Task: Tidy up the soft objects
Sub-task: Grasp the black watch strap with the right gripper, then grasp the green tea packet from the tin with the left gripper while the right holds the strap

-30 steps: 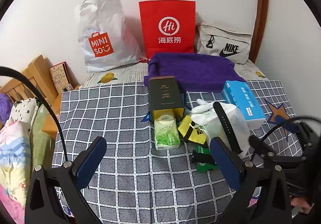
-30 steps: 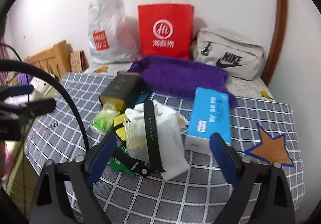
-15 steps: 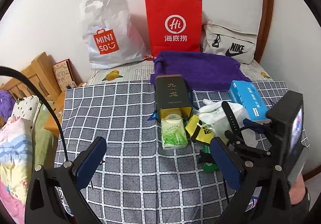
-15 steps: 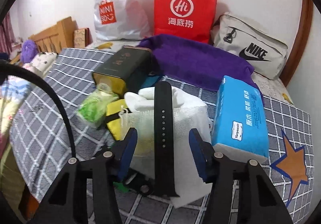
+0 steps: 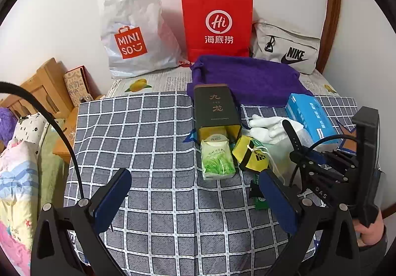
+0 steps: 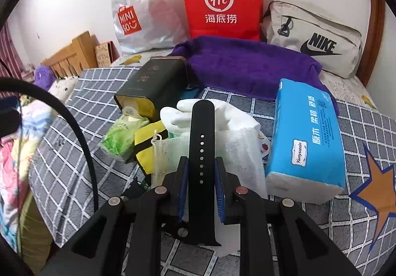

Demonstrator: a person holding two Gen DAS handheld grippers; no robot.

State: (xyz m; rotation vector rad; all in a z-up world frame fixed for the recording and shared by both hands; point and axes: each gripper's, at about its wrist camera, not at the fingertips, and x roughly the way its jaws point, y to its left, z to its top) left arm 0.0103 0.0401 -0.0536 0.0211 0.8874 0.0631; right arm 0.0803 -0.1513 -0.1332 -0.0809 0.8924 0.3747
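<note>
A black watch strap (image 6: 201, 127) lies over a white mesh bag (image 6: 237, 149) and a white glove (image 6: 183, 112) on the checked cloth (image 5: 148, 127). My right gripper (image 6: 201, 167) is closing its jaws on the strap, and both blue pads press its sides. In the left wrist view the right gripper (image 5: 300, 156) reaches in from the right onto the strap (image 5: 292, 135). My left gripper (image 5: 195, 191) hangs open over bare cloth, with nothing between its fingers. Nearby lie a green tissue pack (image 5: 216, 159), a yellow pouch (image 5: 250, 154), a blue tissue pack (image 6: 307, 137) and a purple towel (image 5: 245, 78).
A dark tin (image 5: 215, 107) lies on its side behind the green pack. A Miniso plastic bag (image 5: 133, 28), a red paper bag (image 5: 217, 23) and a Nike bag (image 5: 287, 50) stand against the back wall. Wooden furniture (image 5: 42, 87) and bedding (image 5: 17, 172) lie off the left edge.
My right gripper came down and forward over the black strap and its jaws went from wide open to pressed on it. The left gripper stayed where it was, open.
</note>
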